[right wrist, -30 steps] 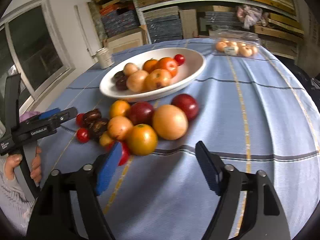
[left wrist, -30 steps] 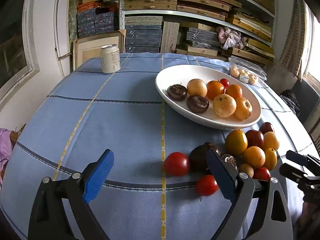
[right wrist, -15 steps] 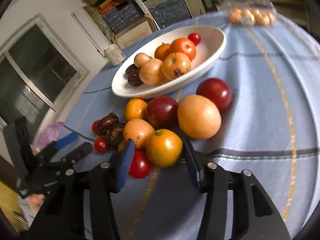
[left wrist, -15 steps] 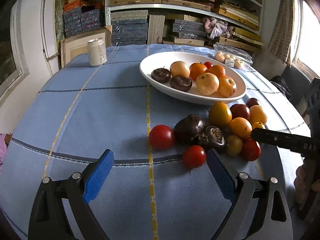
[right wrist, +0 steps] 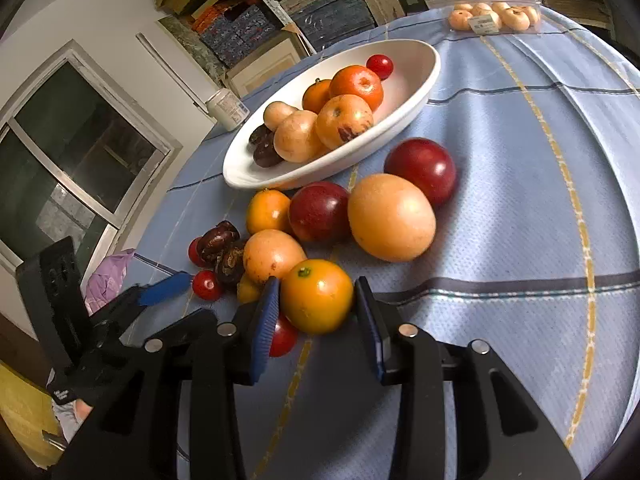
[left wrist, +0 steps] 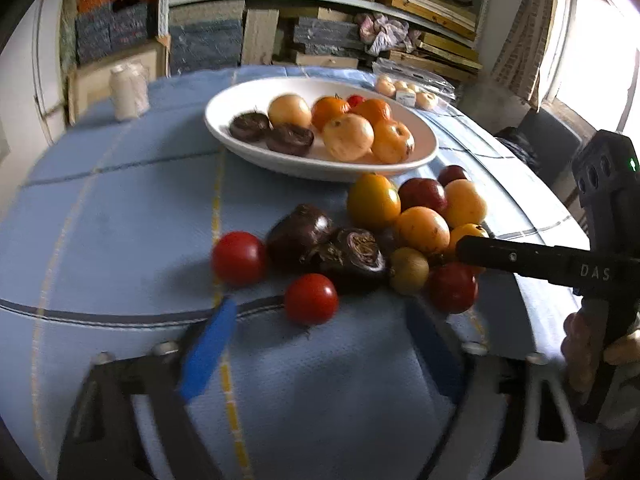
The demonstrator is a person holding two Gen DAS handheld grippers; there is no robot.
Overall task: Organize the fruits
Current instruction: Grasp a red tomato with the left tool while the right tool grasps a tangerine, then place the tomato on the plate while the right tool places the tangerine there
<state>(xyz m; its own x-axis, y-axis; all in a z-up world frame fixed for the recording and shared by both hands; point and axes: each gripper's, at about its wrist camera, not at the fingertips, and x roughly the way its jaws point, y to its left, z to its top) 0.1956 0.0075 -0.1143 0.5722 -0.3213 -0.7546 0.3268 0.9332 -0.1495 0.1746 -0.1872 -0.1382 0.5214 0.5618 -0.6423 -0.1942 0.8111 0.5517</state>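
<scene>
- A white oval bowl (right wrist: 412, 92) on the blue tablecloth (right wrist: 520, 208) holds oranges, pale round fruits, two dark fruits and one small tomato.
- Right gripper (right wrist: 316, 300), angled down, has just been closing; its pads clasp a yellow-orange fruit (right wrist: 316, 296) in the loose pile beside the bowl.
- Left gripper (left wrist: 316, 344), also just narrowing, stands released, with a small red tomato (left wrist: 311, 299) just ahead of its fingers.

Black right gripper (right wrist: 316, 314) and left gripper (left wrist: 320, 356), ribbed blue pads, silver screws, white lettering.
</scene>
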